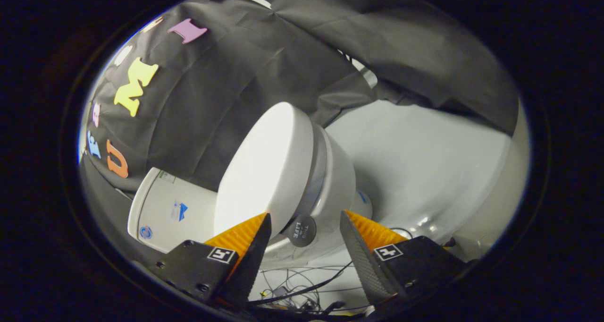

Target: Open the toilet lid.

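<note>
Gripper [306, 218]: seen from its own camera, rolled well to one side, so that the toilet appears tipped over; the two fingers are held apart with a wide gap between them and nothing is clamped.
Fingers: one fingertip [260, 225] is set just against the front edge of the lid, though contact cannot be told for certain; the other fingertip [348, 224] is placed beside the bowl, on the far side of it from the lid.
Round tab [302, 230]: a small dark disc is seen at the front edge of the toilet, in the gap between the fingers, just ahead of them.
Cables [302, 284]: thin dark wires are strewn on the pale floor, nearer than the toilet, below the gap of the fingers.
Lid [264, 171]: white, oval, closed down flat on the toilet seat; its top is turned toward the camera.
Bowl [337, 180]: white, joined under the lid, with a grey band of seat shown between them.
Tank [170, 211]: white, found behind the lid, at the toilet's back.
Floor [424, 171]: pale and glossy, spread beyond the bowl.
Cloth wall [245, 67]: black, hung behind the tank.
</note>
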`<state>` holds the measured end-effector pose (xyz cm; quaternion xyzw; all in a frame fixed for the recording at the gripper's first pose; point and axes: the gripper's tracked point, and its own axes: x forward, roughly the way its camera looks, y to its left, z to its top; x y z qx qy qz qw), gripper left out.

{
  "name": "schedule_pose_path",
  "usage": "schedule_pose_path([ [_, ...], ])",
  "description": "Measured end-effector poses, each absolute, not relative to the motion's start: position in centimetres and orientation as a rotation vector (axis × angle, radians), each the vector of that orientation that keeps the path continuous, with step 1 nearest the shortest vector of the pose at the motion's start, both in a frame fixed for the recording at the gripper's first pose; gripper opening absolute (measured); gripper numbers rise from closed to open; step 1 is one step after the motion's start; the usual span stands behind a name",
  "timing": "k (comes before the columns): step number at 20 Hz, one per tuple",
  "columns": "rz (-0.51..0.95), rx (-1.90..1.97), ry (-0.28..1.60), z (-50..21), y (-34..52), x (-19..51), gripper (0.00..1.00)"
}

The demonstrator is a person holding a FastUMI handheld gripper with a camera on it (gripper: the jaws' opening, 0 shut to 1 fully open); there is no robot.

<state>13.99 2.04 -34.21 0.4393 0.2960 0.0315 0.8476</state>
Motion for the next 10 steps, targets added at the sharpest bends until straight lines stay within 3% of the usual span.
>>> schedule_pose_path([
  [10,0.122,1.115,0.681,-36.3,4.0,15.5,0.5],
])
